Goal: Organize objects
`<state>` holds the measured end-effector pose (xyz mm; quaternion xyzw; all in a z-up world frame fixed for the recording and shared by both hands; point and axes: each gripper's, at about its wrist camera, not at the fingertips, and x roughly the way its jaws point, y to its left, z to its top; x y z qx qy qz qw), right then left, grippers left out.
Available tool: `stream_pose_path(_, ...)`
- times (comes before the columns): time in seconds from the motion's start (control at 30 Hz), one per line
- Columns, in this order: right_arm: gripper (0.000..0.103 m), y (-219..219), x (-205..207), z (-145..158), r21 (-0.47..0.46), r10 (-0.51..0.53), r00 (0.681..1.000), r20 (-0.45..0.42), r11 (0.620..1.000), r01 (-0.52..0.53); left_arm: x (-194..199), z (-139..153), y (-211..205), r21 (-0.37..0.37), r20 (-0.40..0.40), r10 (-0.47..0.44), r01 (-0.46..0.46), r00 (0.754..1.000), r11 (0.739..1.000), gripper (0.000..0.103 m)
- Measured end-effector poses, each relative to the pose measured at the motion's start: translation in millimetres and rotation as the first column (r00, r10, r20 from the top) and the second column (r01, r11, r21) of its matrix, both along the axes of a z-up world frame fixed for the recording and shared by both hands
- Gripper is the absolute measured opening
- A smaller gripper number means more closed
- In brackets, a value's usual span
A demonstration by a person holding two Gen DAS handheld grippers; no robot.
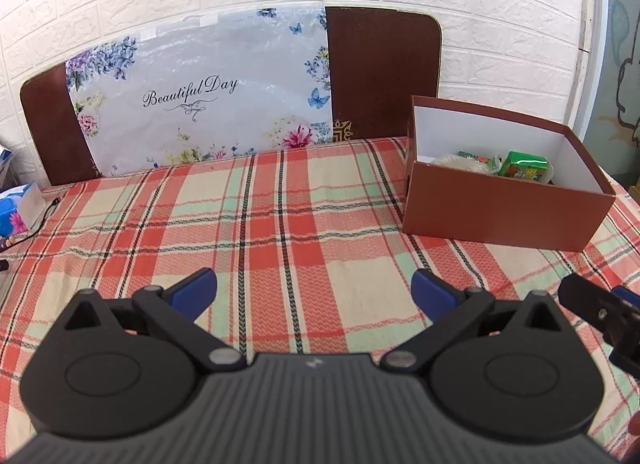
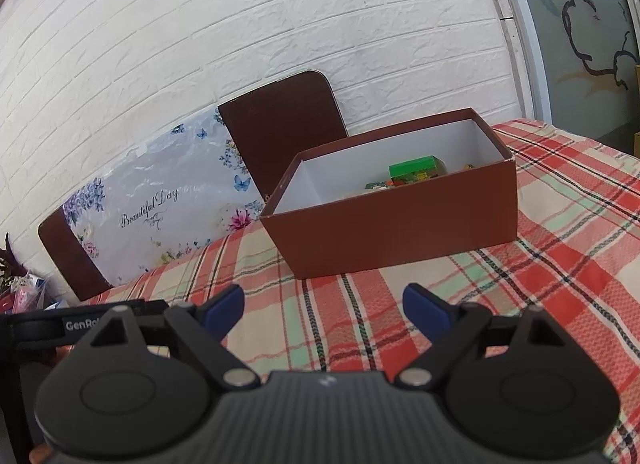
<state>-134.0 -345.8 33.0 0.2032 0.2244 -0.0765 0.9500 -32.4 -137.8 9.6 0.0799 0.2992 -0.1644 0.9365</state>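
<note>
A brown cardboard box [image 1: 500, 209] with a white inside stands on the plaid tablecloth [image 1: 260, 223] at the right. Inside it lie a green carton [image 1: 526, 165], a white item [image 1: 460, 161] and small colourful packets. In the right wrist view the same box [image 2: 400, 219] stands straight ahead with the green carton [image 2: 416, 169] showing over its rim. My left gripper [image 1: 314, 290] is open over bare cloth, holding nothing. My right gripper [image 2: 323, 306] is also open and empty, short of the box. Part of the right gripper [image 1: 600, 312] shows at the right edge of the left wrist view.
A brown headboard [image 1: 384, 67] with a floral plastic-wrapped panel [image 1: 200, 95] leans on the white brick wall behind. A blue tissue box [image 1: 16, 209] and a black cable [image 1: 44, 211] lie at the left edge. A glass door [image 2: 580, 23] is at the right.
</note>
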Motion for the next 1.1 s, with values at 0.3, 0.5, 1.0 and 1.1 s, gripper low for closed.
stream_pose_path(0.3,0.09,1.3,2.5,-3.0,-0.018,0.002,1.0,-0.004,1.0,-0.002,2.3,-2.5,0.3,-0.006,-0.019,0.009,-0.009,1.0,1.0,0.103)
stream_pose_path(0.5,0.09,3.7,3.7,-4.4,-0.02,0.005,1.0,-0.008,1.0,-0.005,1.1,-6.1,-3.2,0.014,-0.018,-0.003,0.003,1.0,1.0,0.103)
stream_pose_path(1.0,0.09,-4.0,10.3,-16.3,-0.001,0.005,0.999,-0.034,1.0,-0.005,6.2,-19.7,-11.7,0.052,-0.067,-0.01,0.013,0.998,0.999,0.103)
stream_pose_path(1.1,0.09,-5.7,10.2,-16.8,0.003,0.004,0.999,-0.032,1.0,-0.004,6.5,-21.8,-14.7,0.055,-0.078,-0.011,0.015,0.997,0.998,0.103)
